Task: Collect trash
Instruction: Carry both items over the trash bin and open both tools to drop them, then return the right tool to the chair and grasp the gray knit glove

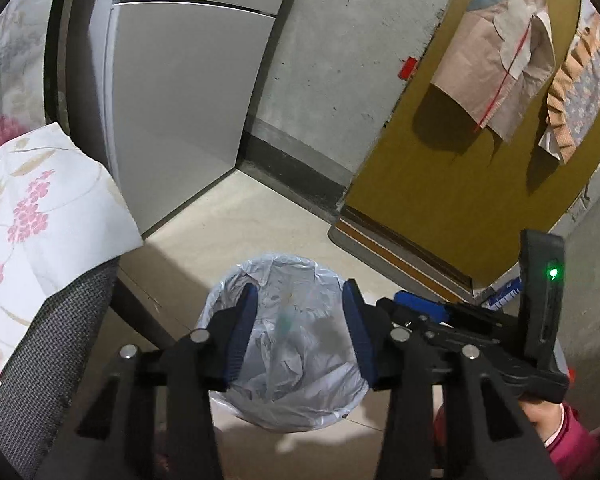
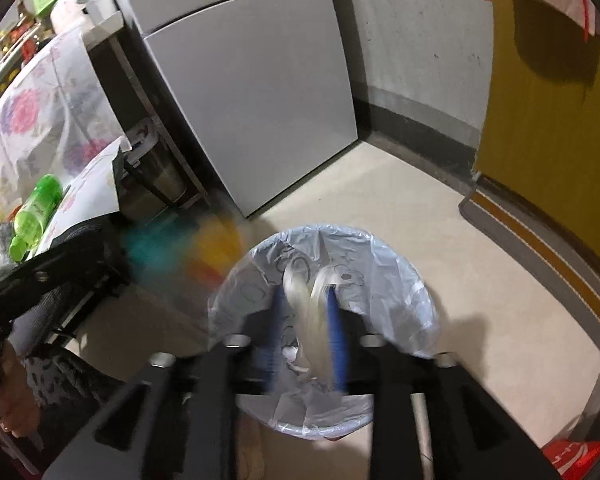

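Above the lined bin (image 2: 324, 320) on the floor, the right gripper (image 2: 305, 300) pinched a limp, light, crushable plastic scrap (image 2: 310, 312) at mid-length, while the left gripper (image 1: 298, 300) hung spread and empty.

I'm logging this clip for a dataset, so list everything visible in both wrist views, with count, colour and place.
Trash bin: one, lined with a pale blue bag, on the floor below both grippers.
White plastic strip: one, between the right gripper's fingers, above the bin.
Fridge: one, grey, against the wall.
Door: one, mustard yellow, cloths hanging on it.
Green bottle: one, lying on the floral tablecloth, left.
Chair: one, dark mesh, left.
Doormat: one, grey and orange striped, by the door.
Left gripper: black, blue fingers, open, empty.
Right gripper: black, blue fingers, pinching the strip.
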### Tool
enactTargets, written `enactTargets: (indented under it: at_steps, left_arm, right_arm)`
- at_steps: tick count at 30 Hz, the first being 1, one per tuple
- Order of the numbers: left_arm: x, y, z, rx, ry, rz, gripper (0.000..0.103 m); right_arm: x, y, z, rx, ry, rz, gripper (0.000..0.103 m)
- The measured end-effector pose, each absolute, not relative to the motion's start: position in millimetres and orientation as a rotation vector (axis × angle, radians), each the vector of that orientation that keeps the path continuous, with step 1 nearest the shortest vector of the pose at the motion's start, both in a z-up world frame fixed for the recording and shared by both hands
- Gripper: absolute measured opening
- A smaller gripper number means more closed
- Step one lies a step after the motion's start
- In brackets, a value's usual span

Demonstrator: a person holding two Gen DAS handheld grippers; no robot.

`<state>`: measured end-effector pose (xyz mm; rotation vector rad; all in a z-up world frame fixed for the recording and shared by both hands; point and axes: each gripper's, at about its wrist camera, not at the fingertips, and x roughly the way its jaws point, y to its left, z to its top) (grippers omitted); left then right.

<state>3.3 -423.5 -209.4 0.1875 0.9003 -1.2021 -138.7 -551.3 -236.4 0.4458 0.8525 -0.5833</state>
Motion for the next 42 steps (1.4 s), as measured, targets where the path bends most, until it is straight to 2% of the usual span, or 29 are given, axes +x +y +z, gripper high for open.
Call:
enactTargets:
  at_steps: [6, 13, 17, 27, 31, 35, 37, 39, 42]
  left_arm:
    - [12.6, -409.1, -200.7, 0.163, 0.876, -1.156, 0.043]
    - [28.2, -368.6, -179.9, 0.142, 0.801, -1.061, 0.043]
    - [34.1, -330.9, -164.5, 0.143, 0.755, -0.983, 0.043]
    - [50.4, -219.2, -142.1, 0.146, 0.735, -0.738, 0.043]
    - [68.2, -162.2, -135.8, 0.084, 0.760, -0.603, 0.049]
    - [79.9, -108.5, -130.1, 0.045, 0.743, -0.460, 0.054]
    - [83.8, -80.9, -128.3, 0.030, 0.736, -0.382, 0.062]
    - [88.7, -54.8, -128.7, 0.006, 0.736, -0.331, 0.066]
    - [96.5, -23.8, -130.3, -0.026, 0.744, -0.269, 0.070]
  right_arm:
    - [-142.3, -553.3, -219.1, 0.438, 0.811, -0.591, 0.035]
    - [-136.5, -530.7, -156.6, 0.325, 0.657, -0.590, 0.035]
    - [-119.5, -503.2, -125.2, 0.303, 0.623, -0.533, 0.039]
    - [-53.8, -407.9, -94.3, 0.212, 0.634, -0.220, 0.043]
    - [-24.0, -366.1, -90.8, 0.156, 0.637, -0.114, 0.053]
    - [4.7, -328.2, -94.0, 0.113, 0.649, -0.025, 0.058]
    - [16.8, -311.7, -97.7, 0.098, 0.662, 0.015, 0.058]
    - [32.3, -293.3, -104.6, 0.078, 0.687, 0.063, 0.058]
    - [55.6, -263.9, -119.0, 0.036, 0.732, 0.137, 0.066]
